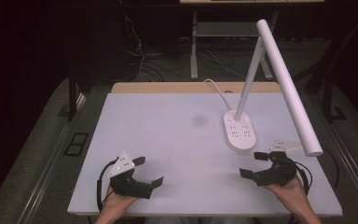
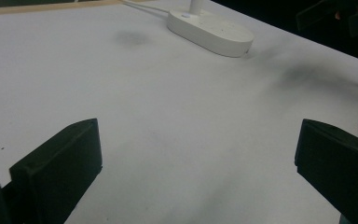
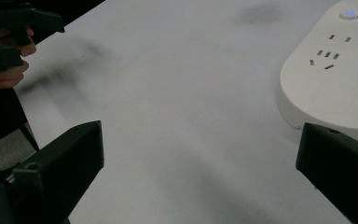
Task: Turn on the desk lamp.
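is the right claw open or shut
Open. The right claw has its jaws spread wide with bare table between them, beside the lamp base.

We are in what looks like a lab or recording room set up for tabletop trials. Our table (image 1: 168, 140) wears a plain white cover over a wooden board and stands alone on grey carpet, with dark surroundings on every side. Loose cables (image 1: 137, 51) trail across the floor behind it, near the metal legs of another desk (image 1: 194, 51). On the table we see a white desk lamp (image 1: 279, 79) whose oval base (image 1: 239, 130) carries power sockets.
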